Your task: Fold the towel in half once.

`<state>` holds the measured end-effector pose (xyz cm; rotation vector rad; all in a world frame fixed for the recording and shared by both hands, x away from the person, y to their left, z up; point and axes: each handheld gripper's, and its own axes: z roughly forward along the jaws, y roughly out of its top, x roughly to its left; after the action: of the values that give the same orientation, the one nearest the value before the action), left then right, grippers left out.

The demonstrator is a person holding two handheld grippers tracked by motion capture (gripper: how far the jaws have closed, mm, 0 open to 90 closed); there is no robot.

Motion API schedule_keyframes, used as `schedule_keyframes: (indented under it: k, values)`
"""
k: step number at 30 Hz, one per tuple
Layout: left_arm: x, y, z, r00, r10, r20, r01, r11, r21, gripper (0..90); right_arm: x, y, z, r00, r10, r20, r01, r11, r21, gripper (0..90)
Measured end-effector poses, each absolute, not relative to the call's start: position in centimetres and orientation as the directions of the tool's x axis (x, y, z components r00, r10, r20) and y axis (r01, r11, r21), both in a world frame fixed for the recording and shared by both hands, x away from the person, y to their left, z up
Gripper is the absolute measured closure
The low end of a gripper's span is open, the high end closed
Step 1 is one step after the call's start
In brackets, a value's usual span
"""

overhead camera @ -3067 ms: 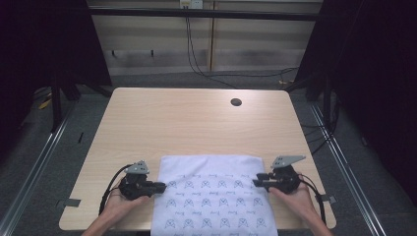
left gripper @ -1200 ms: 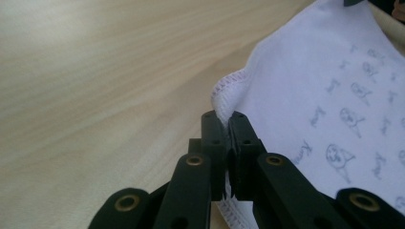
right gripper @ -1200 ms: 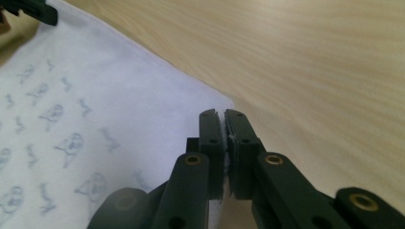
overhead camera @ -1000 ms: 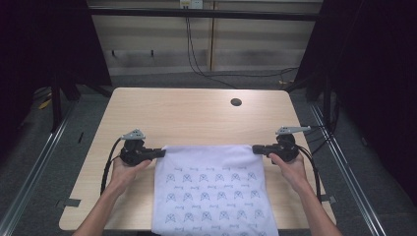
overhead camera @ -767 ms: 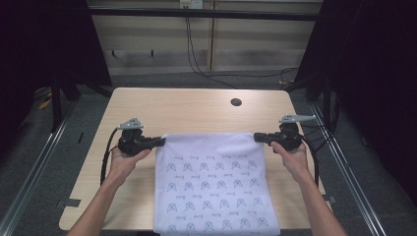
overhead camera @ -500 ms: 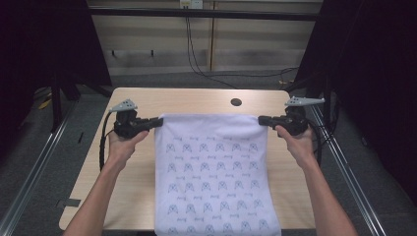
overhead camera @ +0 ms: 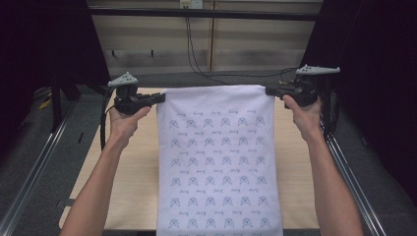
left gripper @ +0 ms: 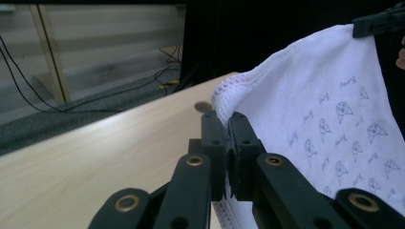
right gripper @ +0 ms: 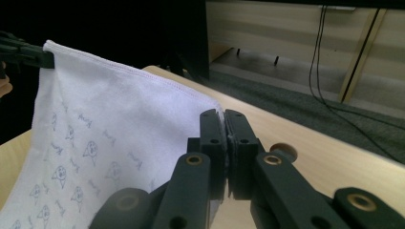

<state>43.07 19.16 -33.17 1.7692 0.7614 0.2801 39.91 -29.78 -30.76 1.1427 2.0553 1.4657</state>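
Item: white cloth (overhead camera: 219, 162) printed with rows of small blue figures, stitched hem. We hold it up over the middle of the pale wooden tabletop (overhead camera: 130, 167), left gripper (overhead camera: 158, 97) and right gripper (overhead camera: 268, 90) each clamping a top corner. Dark room, cables behind.

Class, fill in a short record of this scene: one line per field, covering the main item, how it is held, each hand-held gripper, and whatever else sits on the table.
Main item: white cloth printed with small blue motifs
How held: stretched by its two top corners, hanging down over the table
Left hand-held gripper: jaws shut on the cloth's left top corner
Right hand-held gripper: jaws shut on the cloth's right top corner
Top edge: roughly level, taut between the grippers
Other item: small round dark object on the table beyond the cloth; too small to identify
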Motion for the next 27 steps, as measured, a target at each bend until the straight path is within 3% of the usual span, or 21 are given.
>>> schedule_keyframes:
  k: [9,12,18,21,27]
  values:
    - [44.0,18.5,-28.7,0.744,0.654,-0.137,0.28,-0.119,0.953,87.3,41.2,-29.7,-25.0,-0.568,0.82,0.068,0.339,0.158,0.928,87.4]
    - [42.9,18.8,-28.5,0.763,0.633,-0.13,0.265,-0.123,0.956,87.3,40.4,-30.0,-24.1,-0.601,0.795,0.079,0.313,0.144,0.939,87.5]
    - [39.3,18.8,-30.7,0.808,0.576,-0.123,0.26,-0.162,0.952,87.3,37.5,-30.4,-27.1,-0.648,0.755,0.099,0.328,0.159,0.931,87.5]
    - [36.9,18.6,-32.6,0.829,0.547,-0.121,0.258,-0.181,0.949,87.2,35.8,-30.4,-28.7,-0.674,0.735,0.081,0.351,0.222,0.91,87.6]
    - [34.0,19.7,-36.5,0.83,0.526,-0.188,0.332,-0.193,0.923,87.2,31.2,-31.1,-32.2,-0.708,0.697,0.111,0.38,0.245,0.892,87.5]
